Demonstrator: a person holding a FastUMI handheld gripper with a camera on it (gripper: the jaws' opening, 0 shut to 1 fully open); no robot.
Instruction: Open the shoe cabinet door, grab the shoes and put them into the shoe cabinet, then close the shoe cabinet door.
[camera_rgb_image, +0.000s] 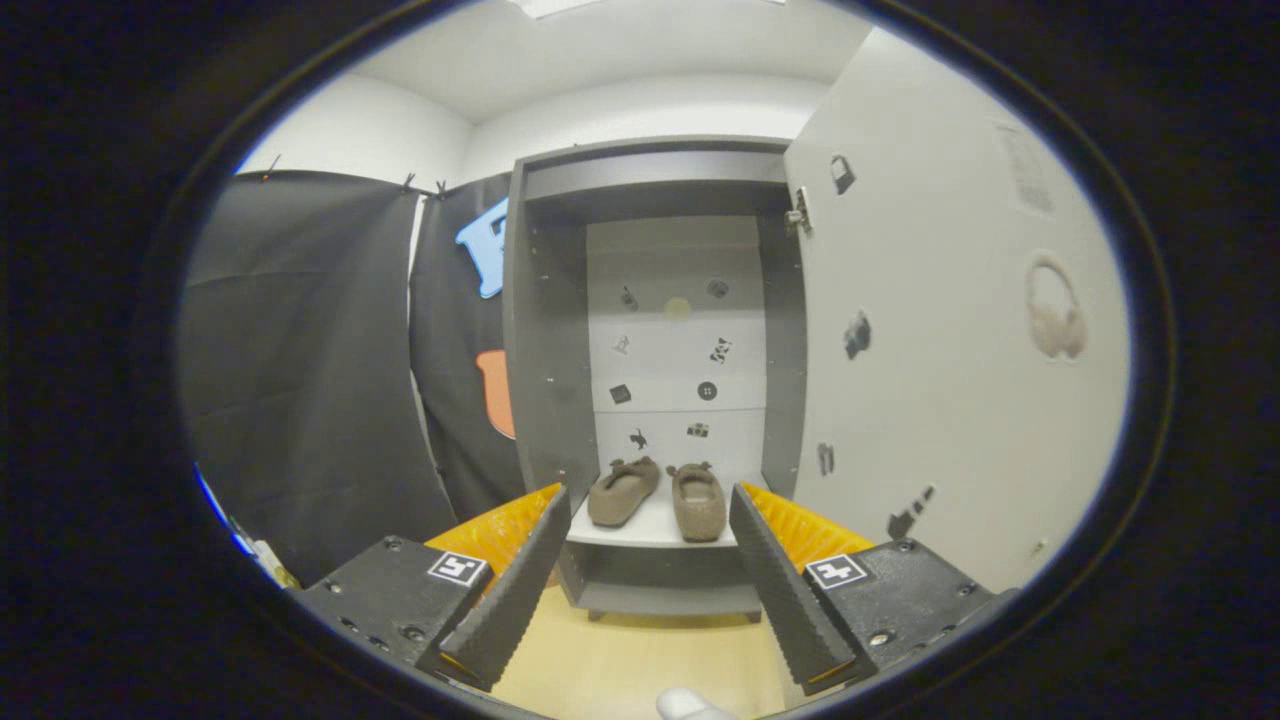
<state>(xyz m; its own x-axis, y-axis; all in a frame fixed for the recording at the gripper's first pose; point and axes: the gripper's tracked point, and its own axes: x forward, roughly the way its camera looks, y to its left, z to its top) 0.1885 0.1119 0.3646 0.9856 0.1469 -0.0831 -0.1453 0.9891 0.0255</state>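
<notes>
**Brown shoes on the shelf, door swung wide to my right**

Brown and fuzzy, the two shoes (658, 497) sit side by side on the white shelf (650, 532) inside the shoe cabinet (545, 330), toes pointing inward toward its back panel, their long axes running roughly away from me. From the gripper view, they lie straight ahead, beyond my tool (648, 590) and framed in the gap between its two ribbed fingers (510, 590).

The tool is spread wide and holds nothing; wooden floor (620, 660) shows between the fingers.

The cabinet door (940, 350) stands open, hinged on the cabinet's right side and angled out toward me, so it lies ahead and to the right of the right finger. I judge the loading done and closing as the remaining step: I would need to get outside that door's free edge, off to my right, and sweep it leftward toward the cabinet front.
</notes>
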